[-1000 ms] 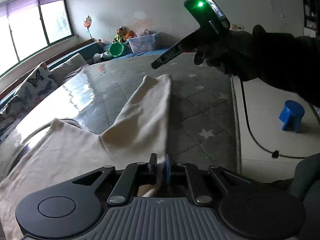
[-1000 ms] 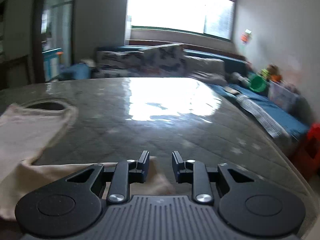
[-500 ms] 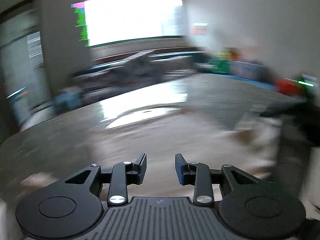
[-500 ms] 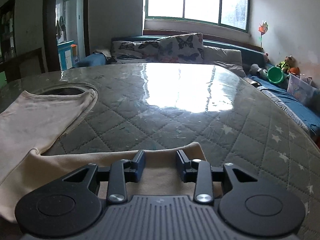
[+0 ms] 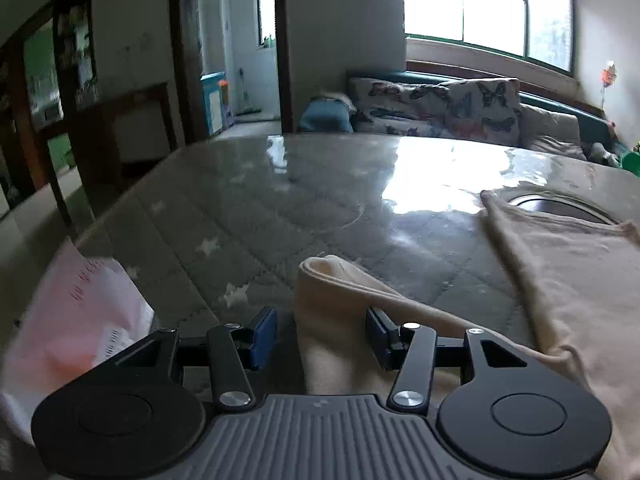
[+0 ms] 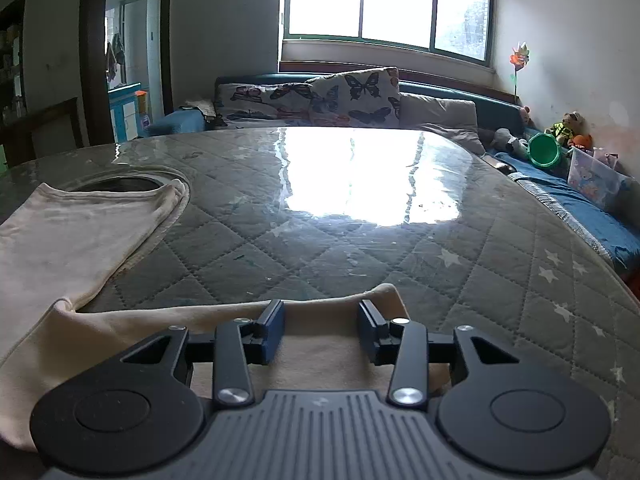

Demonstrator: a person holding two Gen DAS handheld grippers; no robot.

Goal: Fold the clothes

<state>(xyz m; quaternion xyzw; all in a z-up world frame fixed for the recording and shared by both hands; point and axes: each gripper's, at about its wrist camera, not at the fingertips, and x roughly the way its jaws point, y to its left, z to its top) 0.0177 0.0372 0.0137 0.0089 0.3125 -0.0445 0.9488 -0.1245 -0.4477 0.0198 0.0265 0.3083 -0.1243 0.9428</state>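
Note:
A cream long-sleeved shirt (image 5: 580, 280) lies flat on a grey quilted mattress (image 5: 260, 208). In the left wrist view one sleeve end (image 5: 336, 280) rests on the mattress between the jaws of my left gripper (image 5: 320, 334). Those jaws are opening and the pads do not press on the cloth, though it lies against the right finger. In the right wrist view the shirt body (image 6: 72, 232) is at the left and the other sleeve (image 6: 160, 320) runs across under my right gripper (image 6: 322, 330). Its jaws are opening too, with the sleeve flat beneath them, not pinched.
A pink and white sheet or bag (image 5: 80, 312) lies at the mattress's left edge. A sofa with butterfly cushions (image 6: 340, 96) stands behind the mattress under the window. A green bucket (image 6: 544, 152) and a clear toy box (image 6: 592, 176) sit at the right.
My left gripper let go of one sleeve, swung across to the other sleeve end and stands with jaws apart. My right gripper's jaws widened and the sleeve settled flat.

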